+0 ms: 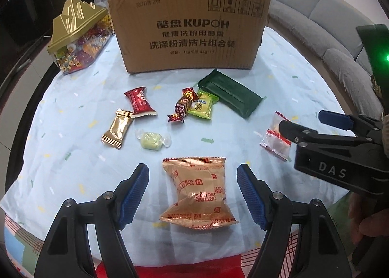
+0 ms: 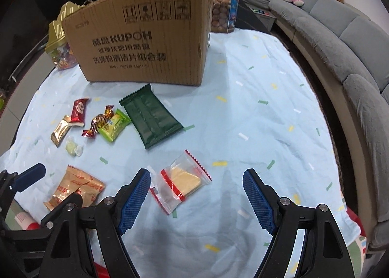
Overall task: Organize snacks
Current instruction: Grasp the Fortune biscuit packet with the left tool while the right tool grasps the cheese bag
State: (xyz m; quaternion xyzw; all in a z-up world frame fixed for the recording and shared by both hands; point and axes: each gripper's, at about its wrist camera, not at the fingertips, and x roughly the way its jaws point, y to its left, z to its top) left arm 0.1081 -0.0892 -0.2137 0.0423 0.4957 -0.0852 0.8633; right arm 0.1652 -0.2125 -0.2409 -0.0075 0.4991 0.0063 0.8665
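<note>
On a pale blue tablecloth before a cardboard box, the left gripper — jaws apart — straddles the fortune-biscuit pack; the right gripper, likewise agape, nears a clear wafer packet — best centred before closing.

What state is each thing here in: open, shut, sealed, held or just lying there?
Left hand-held gripper: open, holding nothing, fortune biscuit packet between its fingers.
Right hand-held gripper: open, holding nothing.
Fortune biscuit packet: sealed, lying flat.
Clear packet: sealed, lying flat.
Green packet: sealed, lying flat.
Cardboard box: upright, open at the top.
Candy jar: gold lid on.
</note>
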